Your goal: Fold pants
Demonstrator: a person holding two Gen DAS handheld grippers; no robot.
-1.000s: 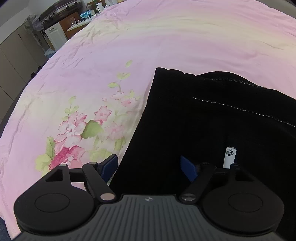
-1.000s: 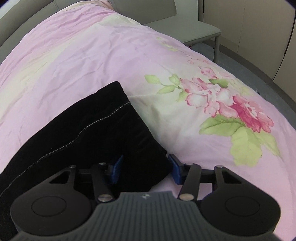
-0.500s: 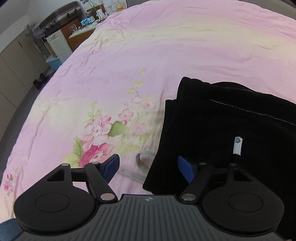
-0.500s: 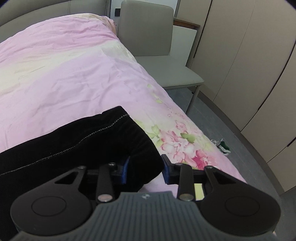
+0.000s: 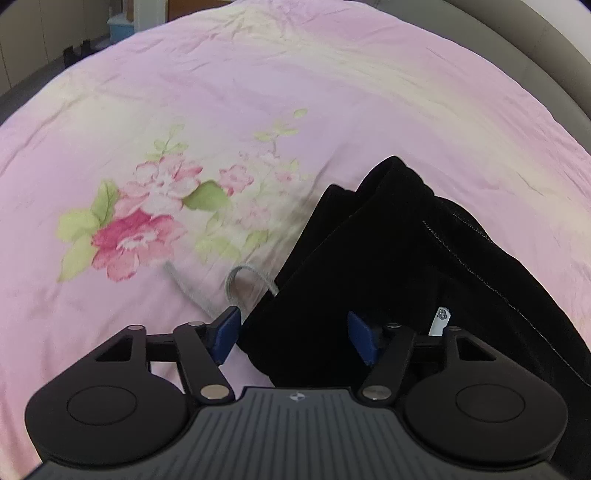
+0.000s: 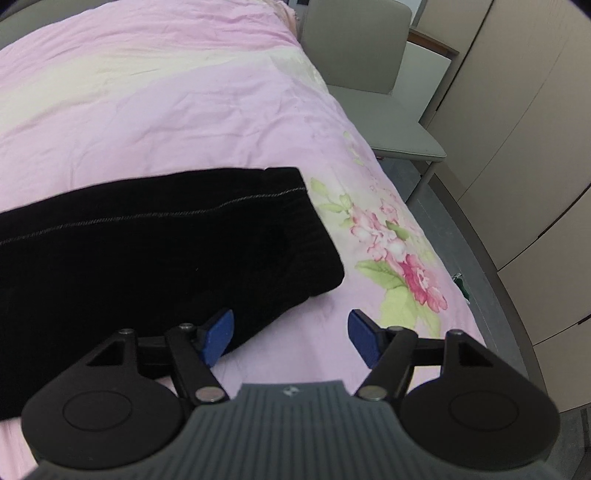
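Observation:
Black velvet pants [image 5: 399, 266] lie folded on a pink floral bedspread [image 5: 221, 110]. In the left wrist view my left gripper [image 5: 291, 338] is open, its blue pads either side of the waistband corner, cloth lying between them. A grey drawstring [image 5: 243, 275] loops out from the waistband, and a white label [image 5: 441, 319] shows. In the right wrist view the pants [image 6: 147, 251] end in a folded edge at the right. My right gripper [image 6: 291, 338] is open and empty over bare bedspread [image 6: 184, 92], just off that corner.
A grey chair [image 6: 373, 85] stands beyond the bed's far right corner, with beige cupboard doors [image 6: 517, 147] and grey floor [image 6: 476, 251] to the right. The bed edge runs close to my right gripper. Cupboards and a blue bin [image 5: 120, 24] show at the left wrist view's far left.
My right gripper has opened and let go of the pants corner, which now lies flat. My left gripper has stayed open and shifted over the waistband corner; the drawstring has come into view.

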